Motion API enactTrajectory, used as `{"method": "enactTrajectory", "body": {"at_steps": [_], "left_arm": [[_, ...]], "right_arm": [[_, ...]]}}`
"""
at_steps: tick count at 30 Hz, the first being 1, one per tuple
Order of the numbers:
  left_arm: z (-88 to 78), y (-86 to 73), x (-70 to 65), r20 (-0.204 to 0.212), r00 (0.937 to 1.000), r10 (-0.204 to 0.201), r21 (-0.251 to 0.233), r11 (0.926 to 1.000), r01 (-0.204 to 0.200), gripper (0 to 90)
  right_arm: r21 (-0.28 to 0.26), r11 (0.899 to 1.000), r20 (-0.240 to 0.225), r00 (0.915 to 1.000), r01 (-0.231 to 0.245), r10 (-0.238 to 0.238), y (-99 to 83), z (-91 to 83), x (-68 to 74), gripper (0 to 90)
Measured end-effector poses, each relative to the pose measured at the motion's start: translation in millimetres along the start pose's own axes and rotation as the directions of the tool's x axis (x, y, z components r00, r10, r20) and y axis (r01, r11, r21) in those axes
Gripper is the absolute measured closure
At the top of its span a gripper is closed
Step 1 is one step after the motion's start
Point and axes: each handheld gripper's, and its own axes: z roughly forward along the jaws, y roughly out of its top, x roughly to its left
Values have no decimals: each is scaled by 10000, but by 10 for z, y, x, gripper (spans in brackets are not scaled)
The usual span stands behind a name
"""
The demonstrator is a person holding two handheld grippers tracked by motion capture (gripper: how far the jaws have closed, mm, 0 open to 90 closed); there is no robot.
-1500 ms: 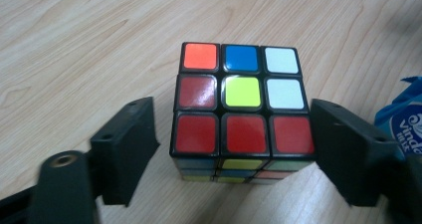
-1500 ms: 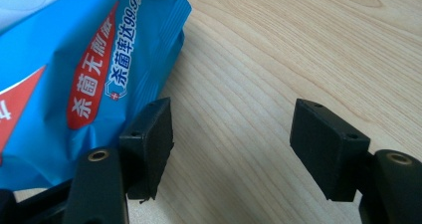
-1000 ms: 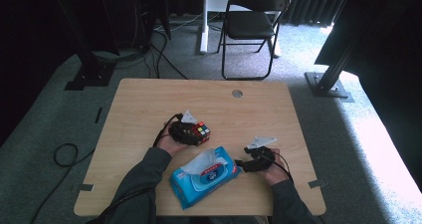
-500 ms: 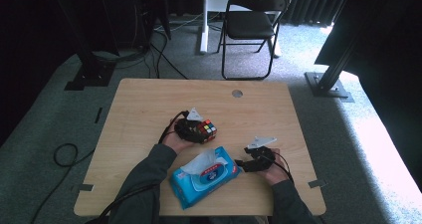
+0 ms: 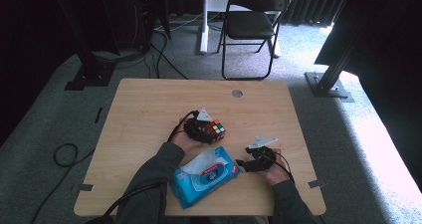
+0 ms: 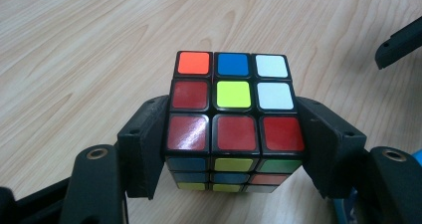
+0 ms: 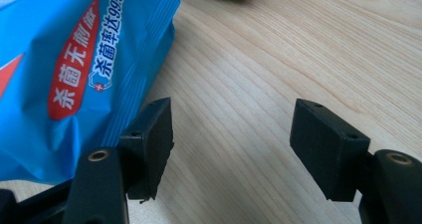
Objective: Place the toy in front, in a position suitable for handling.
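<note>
- Left gripper view: left gripper (image 6: 234,149) has its two black jaws clamped on opposite sides of a multicoloured plastic puzzle cube (image 6: 233,104); the pads press flat against its sides.
- Cube's top face shows a red front row, a yellow centre, and orange, blue and white squares at the back.
- High view: the cube (image 5: 214,130) sits in the left gripper (image 5: 206,130) over the middle of the pale wooden table (image 5: 149,114) (whether it touches the wood, I cannot tell).
- Right gripper view: right gripper (image 7: 231,134) stands with jaws apart, nothing between them, bare wood beneath.
- A blue plastic pack of wet wipes (image 7: 64,69) lies just beside its left jaw.
- High view: the pack (image 5: 205,176) lies between the two forearms, near the table's front edge.
- Beyond the table: a black folding chair (image 5: 251,25).
</note>
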Motion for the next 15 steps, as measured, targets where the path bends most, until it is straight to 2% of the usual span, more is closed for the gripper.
{"method": "enactTrajectory", "body": {"at_steps": [3,10,15], "left_arm": [[28,25,-18,80,10000,-1,-61,10000,2,340],[118,84,-31,187,9995,257,163,9995,-260,340],[156,100,1,335,9994,110,135,9998,-115,340]], "right_arm": [[-16,10000,26,10000,-50,50,-7,-9,-9,331],[-18,9999,50,9999,-119,119,-15,-14,-15,331],[49,10000,89,9999,-64,64,-22,-7,-14,331]]}}
